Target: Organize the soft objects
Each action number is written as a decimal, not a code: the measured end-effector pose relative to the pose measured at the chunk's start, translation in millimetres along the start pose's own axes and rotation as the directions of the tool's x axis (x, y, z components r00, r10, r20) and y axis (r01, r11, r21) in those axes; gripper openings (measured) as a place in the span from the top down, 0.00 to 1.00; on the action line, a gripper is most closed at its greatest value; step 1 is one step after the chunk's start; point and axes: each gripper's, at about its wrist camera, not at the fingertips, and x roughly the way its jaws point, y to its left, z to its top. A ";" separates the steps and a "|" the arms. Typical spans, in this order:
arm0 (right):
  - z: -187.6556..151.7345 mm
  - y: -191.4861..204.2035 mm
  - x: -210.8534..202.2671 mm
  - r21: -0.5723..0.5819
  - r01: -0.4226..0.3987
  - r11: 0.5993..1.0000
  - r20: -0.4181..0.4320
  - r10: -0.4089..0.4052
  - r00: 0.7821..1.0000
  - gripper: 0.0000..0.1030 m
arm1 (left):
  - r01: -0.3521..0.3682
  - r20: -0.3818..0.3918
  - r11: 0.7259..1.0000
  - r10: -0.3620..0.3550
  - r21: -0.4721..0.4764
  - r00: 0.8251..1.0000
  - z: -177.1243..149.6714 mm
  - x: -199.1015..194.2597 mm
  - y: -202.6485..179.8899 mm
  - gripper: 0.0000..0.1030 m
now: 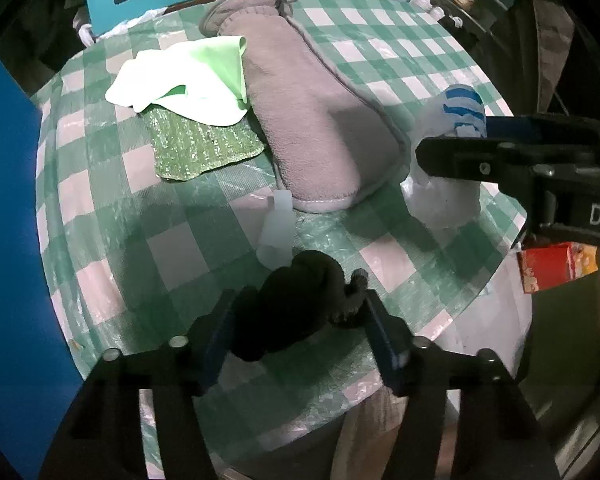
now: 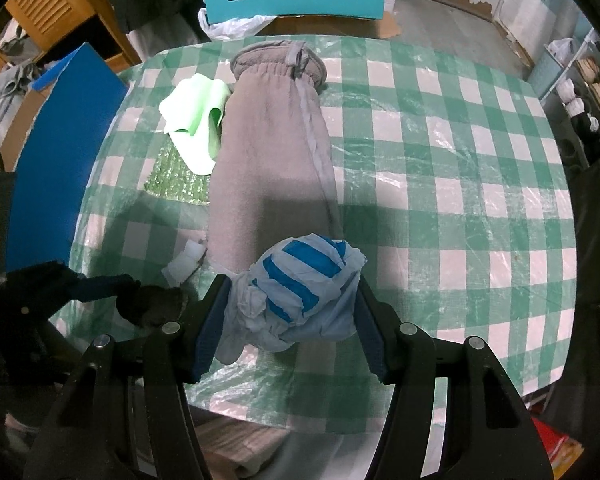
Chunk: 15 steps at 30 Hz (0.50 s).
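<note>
Black sock (image 1: 296, 304) and striped sock (image 2: 300, 292) both gripped.

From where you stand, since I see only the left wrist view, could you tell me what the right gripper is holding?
Observer: The right gripper is shut on a crumpled pale blue cloth with blue stripes.
Operator: Thank you. Does the grey mitt have a loop?
Observer: Yes, the grey mitt has a small loop at its gathered far cuff.
Operator: Is there anything beyond the table's right side?
Observer: A shelf rack stands there.
</note>
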 end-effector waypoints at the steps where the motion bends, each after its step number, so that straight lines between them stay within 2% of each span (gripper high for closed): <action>1: 0.1 -0.2 -0.2 0.000 -0.001 1.000 0.000 0.001 1.000 0.42 | -0.004 0.004 1.000 0.004 0.004 1.000 -0.2 -0.5 -0.4 0.44; 9: 2.0 0.2 -4.2 0.002 -0.011 1.000 0.015 0.011 1.000 0.42 | -0.012 0.019 1.000 0.012 0.001 1.000 -5.3 -12.9 5.6 0.55; 15: 4.5 5.9 -10.6 -0.008 -0.023 1.000 0.038 0.023 0.999 0.42 | -0.010 0.039 1.000 0.011 -0.017 0.999 -9.2 -24.6 13.3 0.57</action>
